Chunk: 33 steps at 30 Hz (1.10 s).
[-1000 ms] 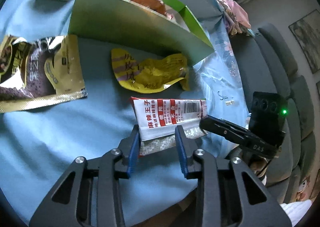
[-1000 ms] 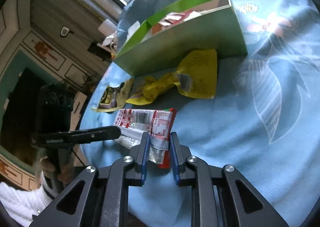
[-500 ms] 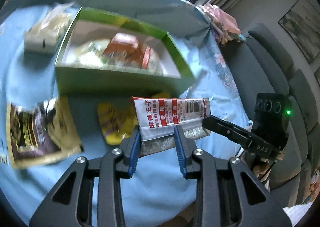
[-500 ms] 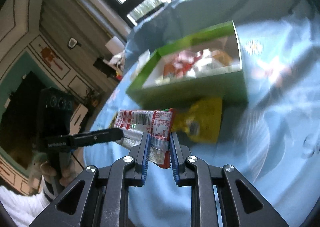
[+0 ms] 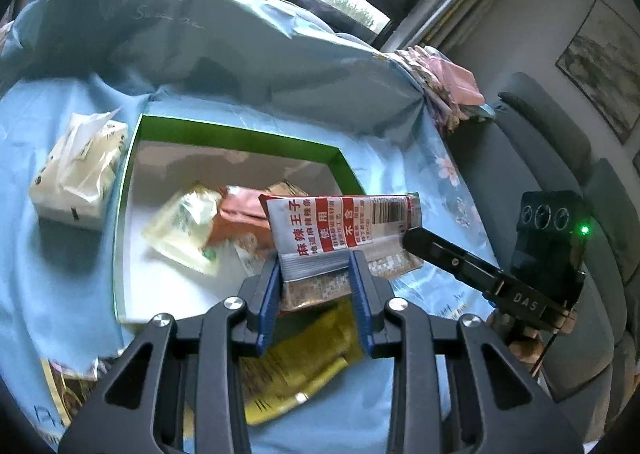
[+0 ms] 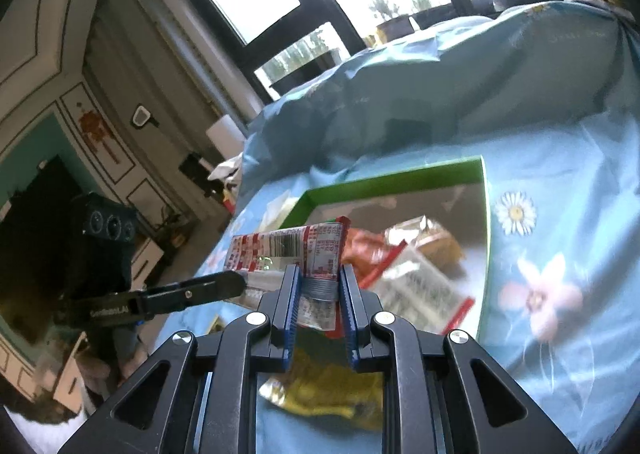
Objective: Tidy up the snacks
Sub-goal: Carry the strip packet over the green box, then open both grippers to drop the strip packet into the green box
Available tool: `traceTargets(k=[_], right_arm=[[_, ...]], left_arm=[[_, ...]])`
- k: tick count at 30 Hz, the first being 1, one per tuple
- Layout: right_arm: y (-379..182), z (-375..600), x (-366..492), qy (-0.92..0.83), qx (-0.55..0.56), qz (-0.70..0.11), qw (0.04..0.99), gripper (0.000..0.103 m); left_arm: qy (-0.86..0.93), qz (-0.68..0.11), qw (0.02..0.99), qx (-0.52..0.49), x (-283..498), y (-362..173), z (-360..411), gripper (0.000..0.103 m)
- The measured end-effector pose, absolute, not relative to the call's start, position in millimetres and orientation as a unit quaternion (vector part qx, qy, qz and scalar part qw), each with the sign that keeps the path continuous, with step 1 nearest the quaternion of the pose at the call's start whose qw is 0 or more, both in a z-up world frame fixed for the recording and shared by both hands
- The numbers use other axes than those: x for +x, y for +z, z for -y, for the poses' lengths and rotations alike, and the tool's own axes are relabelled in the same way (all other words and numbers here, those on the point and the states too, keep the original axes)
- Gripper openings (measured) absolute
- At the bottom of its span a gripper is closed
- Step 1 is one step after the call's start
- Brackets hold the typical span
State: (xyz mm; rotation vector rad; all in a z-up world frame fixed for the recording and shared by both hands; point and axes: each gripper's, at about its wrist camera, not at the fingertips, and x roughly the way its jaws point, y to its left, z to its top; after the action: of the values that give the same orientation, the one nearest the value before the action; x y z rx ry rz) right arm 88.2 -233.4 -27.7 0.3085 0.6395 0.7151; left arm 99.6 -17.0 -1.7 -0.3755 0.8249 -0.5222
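Note:
Both grippers hold one red and white snack packet (image 5: 340,226) in the air above the near edge of the green box (image 5: 240,138). My left gripper (image 5: 314,278) is shut on its left end. My right gripper (image 6: 318,286) is shut on its other end, where the packet (image 6: 288,250) shows its barcode. The green box (image 6: 400,174) holds several snack packets, one pale yellow-green (image 5: 184,222) and one orange (image 5: 236,214). A yellow snack bag (image 5: 288,366) lies on the blue cloth below the grippers.
A white tissue pack (image 5: 76,170) stands left of the box. A gold and brown snack bag (image 5: 68,390) lies at the lower left. The blue floral cloth (image 6: 560,254) covers the table and rises in a hump behind the box. A grey sofa (image 5: 560,142) stands to the right.
Both grippers have lifted the red and white packet off the cloth and carried it up and forward, from beside the yellow bag to above the box's near edge.

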Motion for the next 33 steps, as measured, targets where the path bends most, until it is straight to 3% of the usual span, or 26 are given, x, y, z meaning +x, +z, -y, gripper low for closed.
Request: traceTargets(k=[13,17,22,24,27,33], right_arm=[[-60.5,225.6,136.0,0.294,0.156,-0.340,0.879,0.023],[-65.7,223.2,139.8,0.285,0.155,-0.348,0.879,0.023],[-66.9,220.7,141.2,0.270,0.145,-0.351,0.885,0.034],[-65.9,222.8,141.5,0.265,0.147,-0.350,0.886,0.045],[-64.1,226.3,141.1,0.257,0.154,-0.344,0.890,0.054],[-57.4,233.1,136.6,0.246,0.155,-0.327,0.899,0.054]], left_arm=[[-0.209,-0.428,0.861,-0.177,147.0,-32.7,23.4,0.038],[-0.195,-0.434,0.862,-0.171,150.9,-37.9,26.6,0.047],[-0.190,-0.433,0.864,-0.175,151.5,-37.9,24.5,0.066],[-0.192,-0.428,0.864,-0.181,151.2,-36.8,23.9,0.076],[-0.193,-0.424,0.866,-0.184,149.7,-34.5,24.0,0.080],[-0.186,-0.409,0.876,-0.174,143.6,-26.2,24.7,0.089]])
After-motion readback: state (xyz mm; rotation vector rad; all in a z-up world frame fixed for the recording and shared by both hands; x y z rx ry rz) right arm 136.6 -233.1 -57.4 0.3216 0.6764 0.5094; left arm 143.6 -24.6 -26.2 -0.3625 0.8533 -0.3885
